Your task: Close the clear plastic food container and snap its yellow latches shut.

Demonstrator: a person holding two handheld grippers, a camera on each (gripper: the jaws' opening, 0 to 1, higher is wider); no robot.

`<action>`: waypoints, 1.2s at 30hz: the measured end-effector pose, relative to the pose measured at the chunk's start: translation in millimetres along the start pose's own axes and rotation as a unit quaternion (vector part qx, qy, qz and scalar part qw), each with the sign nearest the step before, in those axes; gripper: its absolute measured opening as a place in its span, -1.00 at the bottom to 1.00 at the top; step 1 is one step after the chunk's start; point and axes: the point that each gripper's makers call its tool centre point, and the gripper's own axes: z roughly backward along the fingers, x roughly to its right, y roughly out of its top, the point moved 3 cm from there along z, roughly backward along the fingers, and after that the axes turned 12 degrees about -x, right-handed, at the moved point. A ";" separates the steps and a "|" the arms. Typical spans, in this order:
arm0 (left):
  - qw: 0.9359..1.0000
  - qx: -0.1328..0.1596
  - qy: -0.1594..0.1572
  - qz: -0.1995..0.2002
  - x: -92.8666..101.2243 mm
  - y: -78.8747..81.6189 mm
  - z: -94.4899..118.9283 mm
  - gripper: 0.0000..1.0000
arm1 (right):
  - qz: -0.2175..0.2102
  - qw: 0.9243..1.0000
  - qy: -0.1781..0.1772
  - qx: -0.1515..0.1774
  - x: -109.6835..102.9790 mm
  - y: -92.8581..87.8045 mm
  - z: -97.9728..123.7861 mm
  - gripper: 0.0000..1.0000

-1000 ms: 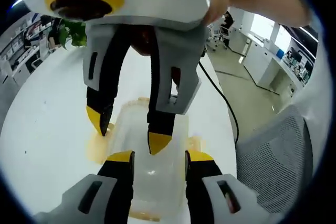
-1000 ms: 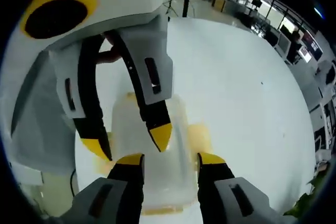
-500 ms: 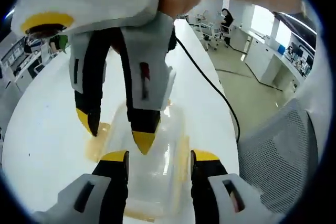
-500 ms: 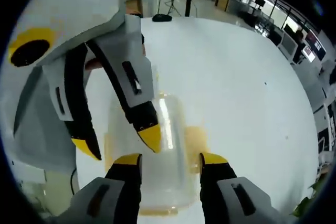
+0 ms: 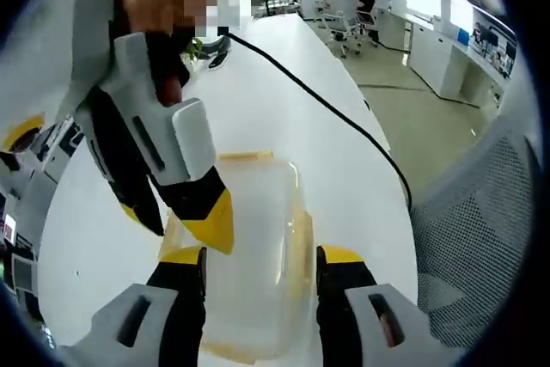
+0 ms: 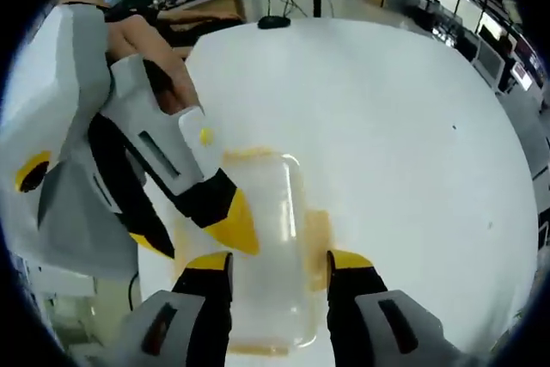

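Plastic container [image 5: 249,255]: clear, lid seated on top, resting on the white desk [image 5: 284,83]; in the left gripper view it lies near the desk edge that faces the mesh chair [image 5: 481,238].
Same container, right gripper view [image 6: 258,247]: set toward the desk's near edge, with open white surface beyond it.
Latches: yellow; one lies flat along the container's long side [image 6: 316,238], another shows as a strip at the far short end [image 5: 245,157]. You cannot tell from these views which are snapped home.
Left gripper [image 5: 258,255]: your fingers stand apart, straddling the near end of the container, clamped on nothing.
Right gripper [image 6: 277,259]: your fingers stand apart, also astride the container's near end; neither pad is visibly pressing.
Crossing: each gripper enters the other's view from the side, its yellow tips [image 5: 210,221] hanging just over the lid's long edge.
Cable [image 5: 344,118]: black, running across the desk beyond the container toward the chair-side edge.
Handling, as judged: light, thin-walled, smooth; it should slide on the desk and flex under a squeeze, so do not pinch the walls.
Hold, as judged: steady the lid with one gripper from above and push each latch tab down and inward at its free edge.
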 end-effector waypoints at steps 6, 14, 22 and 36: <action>1.000 -0.005 0.016 -0.023 1.9 0.7 -3.0 0.02 | 0.010 1.000 0.016 -0.003 -1.9 1.2 -1.5 -0.19; 1.000 -0.008 0.021 -0.005 1.6 -0.7 -3.1 -0.03 | 0.022 0.999 0.030 -0.024 -3.5 3.3 -4.9 -0.20; 0.999 -0.020 0.026 0.018 2.1 -3.4 -2.5 -0.13 | -0.037 0.996 0.048 -0.069 -2.7 -5.3 -9.8 -0.25; 0.999 -0.012 0.026 0.014 -1.4 -1.5 -0.4 -0.13 | 0.023 0.995 0.068 -0.065 -6.0 1.4 -9.9 -0.22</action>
